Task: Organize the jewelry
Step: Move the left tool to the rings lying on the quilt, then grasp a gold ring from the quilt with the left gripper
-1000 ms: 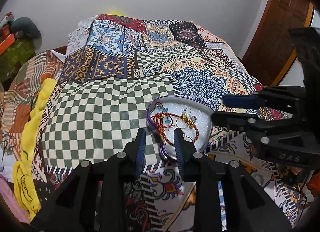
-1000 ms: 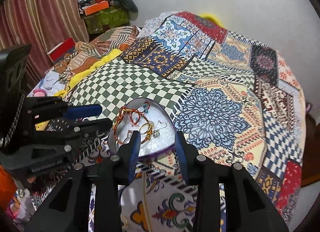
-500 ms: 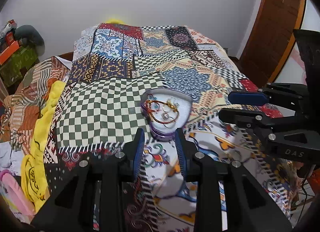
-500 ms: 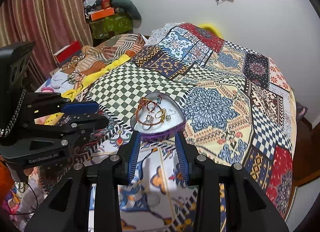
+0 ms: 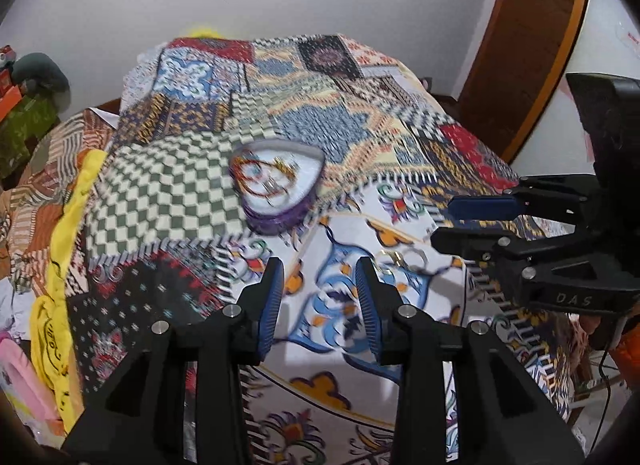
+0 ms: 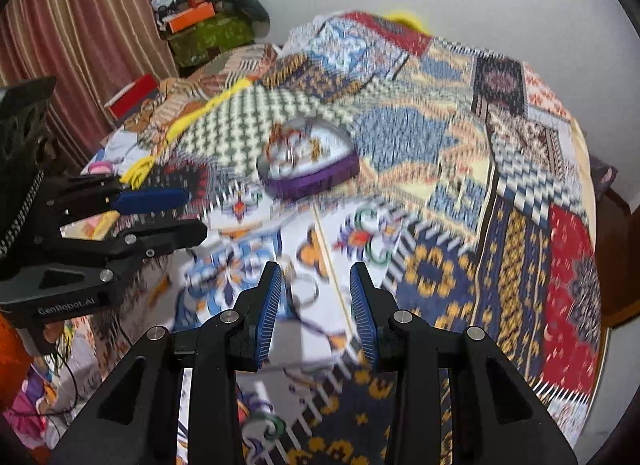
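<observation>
Done: I see bracelets and earrings piled in the heart-shaped tray (image 5: 280,181).
Left: loose rings (image 5: 404,257) on the bed.
Left claw (image 5: 319,297): just opening, narrow, empty.
Right claw (image 6: 316,297): narrow, empty.

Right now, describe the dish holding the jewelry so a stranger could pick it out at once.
Start from the bed covered by a patchwork bedspread. Find its green-and-white checkered patch; at that patch's right edge sits the heart-shaped tray. Nothing else on the bed is raised: it has a purple side wall, a pale silvery inside, and a tangle of red cord and gold pieces in it.
</observation>
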The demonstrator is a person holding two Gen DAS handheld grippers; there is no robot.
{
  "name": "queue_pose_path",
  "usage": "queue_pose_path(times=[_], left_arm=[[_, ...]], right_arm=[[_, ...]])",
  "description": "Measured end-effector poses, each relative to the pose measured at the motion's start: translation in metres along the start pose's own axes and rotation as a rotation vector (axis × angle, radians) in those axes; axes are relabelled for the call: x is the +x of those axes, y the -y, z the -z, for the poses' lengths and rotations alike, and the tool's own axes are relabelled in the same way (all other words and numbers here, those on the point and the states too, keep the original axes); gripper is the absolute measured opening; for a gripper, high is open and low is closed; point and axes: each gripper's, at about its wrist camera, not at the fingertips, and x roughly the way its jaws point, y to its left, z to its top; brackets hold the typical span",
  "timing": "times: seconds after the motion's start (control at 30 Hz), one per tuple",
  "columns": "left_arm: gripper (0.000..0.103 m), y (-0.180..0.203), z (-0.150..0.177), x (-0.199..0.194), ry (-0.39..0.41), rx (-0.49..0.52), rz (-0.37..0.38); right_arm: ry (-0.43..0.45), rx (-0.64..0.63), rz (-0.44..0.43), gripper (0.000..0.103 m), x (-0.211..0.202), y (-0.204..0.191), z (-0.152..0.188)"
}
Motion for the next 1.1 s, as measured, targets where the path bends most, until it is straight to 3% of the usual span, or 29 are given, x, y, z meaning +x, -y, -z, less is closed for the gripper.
queue_pose_path(times=[0.27,0.5,0.6,1.1], left_arm=[[0.036,0.005,0.017,0.017,-0.046,-0.011,0.023],[0.036,0.008,0.016,0.02,-0.039,0.0,0.046],[0.036,0.01,0.013,0.02,-0.034,0.009,0.055],[0.027,0.04,0.002,0.036,-0.04,0.11,0.078]], right_arm=[[-0.05,-0.051,0.002,0.032,0.019,-0.009,0.013],[-0.057,-0.095,-0.02,0.032,0.025,-0.012,0.008],[-0.056,-0.109,-0.022,0.02,0.026,-0.014,0.008],[0.007,0.01,-0.014,0.02,0.004,0.024,0.014]])
